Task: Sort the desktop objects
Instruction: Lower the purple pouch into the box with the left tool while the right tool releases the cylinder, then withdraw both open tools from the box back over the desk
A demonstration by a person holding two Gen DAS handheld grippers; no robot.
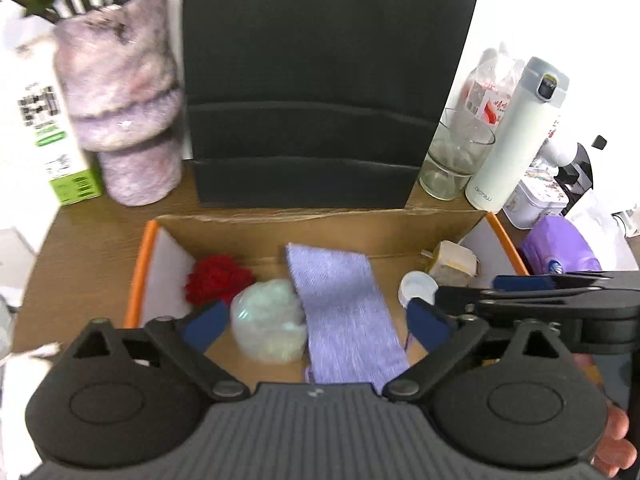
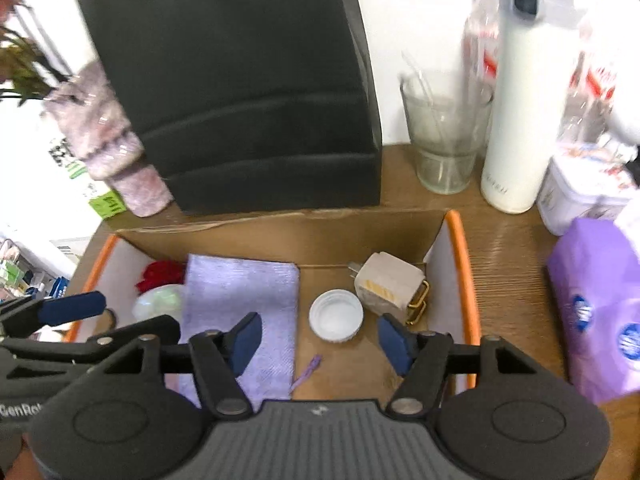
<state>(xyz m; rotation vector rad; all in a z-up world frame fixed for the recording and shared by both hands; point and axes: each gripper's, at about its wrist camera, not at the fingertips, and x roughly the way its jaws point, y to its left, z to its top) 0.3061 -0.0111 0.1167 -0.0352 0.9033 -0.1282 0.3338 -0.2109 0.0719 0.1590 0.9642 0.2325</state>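
Both grippers hang side by side over an open cardboard box [image 1: 320,216] with orange-edged side flaps, sitting on a wooden desk [image 2: 508,264]. Left gripper [image 1: 316,320] has jaws spread wide, nothing pressed between the pads; under the gap lie a pale iridescent ball [image 1: 268,320] and a lilac cloth [image 1: 344,312]. Right gripper [image 2: 324,340] jaws apart too, gripping nothing; a white bottle cap [image 2: 336,314] lies on the box floor below the gap. Inside the box: red fuzzy flower [image 1: 218,278] at the left wall, ball just beside it, cloth down the middle touching the ball, cap right of the cloth, a small beige carton [image 2: 390,284] with gold clips near the right wall. Behind the box's back edge stands a black paper bag [image 1: 320,80]. Left back corner of the desk: a fuzzy purple vase [image 1: 124,100]. Right back: glass tumbler [image 2: 444,136], white flask [image 2: 516,112]. A purple tissue pack [image 2: 600,304] sits by the box's right side.
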